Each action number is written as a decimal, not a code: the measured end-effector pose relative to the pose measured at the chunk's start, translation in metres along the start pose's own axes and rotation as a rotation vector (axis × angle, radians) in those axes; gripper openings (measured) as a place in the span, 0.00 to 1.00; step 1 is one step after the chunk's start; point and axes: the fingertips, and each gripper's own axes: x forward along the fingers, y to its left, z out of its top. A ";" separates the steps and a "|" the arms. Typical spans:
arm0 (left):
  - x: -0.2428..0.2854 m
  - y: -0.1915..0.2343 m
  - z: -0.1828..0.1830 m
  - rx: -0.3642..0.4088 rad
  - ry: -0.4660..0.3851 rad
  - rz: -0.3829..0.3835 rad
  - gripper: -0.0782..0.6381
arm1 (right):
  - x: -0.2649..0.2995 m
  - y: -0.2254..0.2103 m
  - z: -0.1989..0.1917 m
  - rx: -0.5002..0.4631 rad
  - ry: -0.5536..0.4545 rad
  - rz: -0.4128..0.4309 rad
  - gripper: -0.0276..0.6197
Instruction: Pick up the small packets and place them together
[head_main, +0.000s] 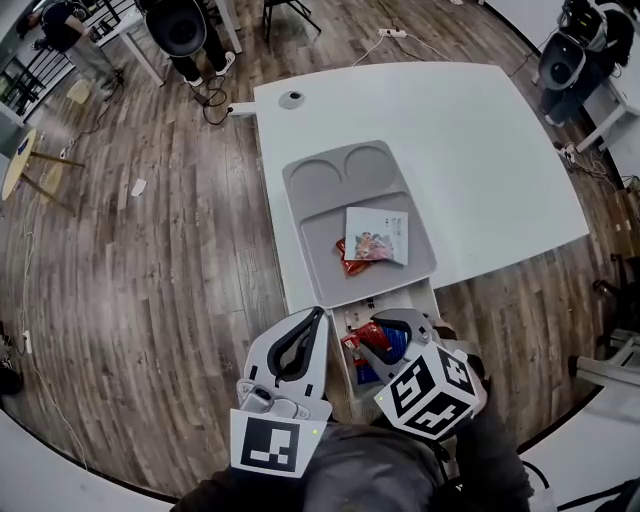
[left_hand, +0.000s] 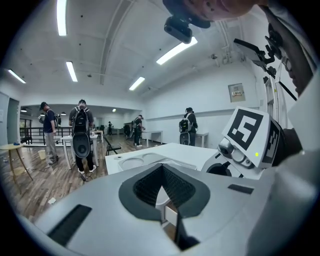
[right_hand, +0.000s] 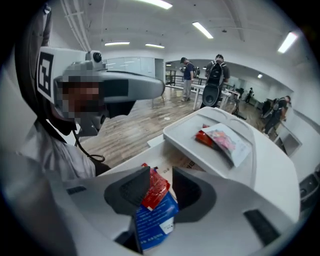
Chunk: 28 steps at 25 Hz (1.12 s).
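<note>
- Head view: the left tool (head_main: 319, 314), lower centre, is pressed together and empty; a white packet (head_main: 377, 235) lies on the grey tray (head_main: 300, 185) mid-frame.
- Left gripper view: pads meet, nothing between.
- Right gripper view: the right tool (right_hand: 160, 176) is spread around a red packet (right_hand: 154, 190) and a blue packet (right_hand: 155, 220), at the lower centre of the frame.

No wording can be read anywhere. The blue packet (right_hand: 152, 220), low in the right gripper view, carries lines of white print and a white label, all too small to make out. The framed notice (left_hand: 236, 92) on the wall, at the right of the left gripper view, is blurred. The marker cube (head_main: 432, 390), low in the head view, shows only black-and-white square patterns.
</note>
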 end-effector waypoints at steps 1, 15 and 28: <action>0.001 0.002 -0.001 -0.001 0.002 0.002 0.11 | 0.004 0.002 -0.002 -0.011 0.016 0.010 0.25; 0.006 0.030 -0.014 -0.012 0.009 0.031 0.11 | 0.040 0.016 -0.017 -0.050 0.125 0.079 0.32; 0.002 0.026 -0.013 -0.008 0.001 0.024 0.11 | 0.029 0.004 -0.011 -0.033 0.078 -0.006 0.09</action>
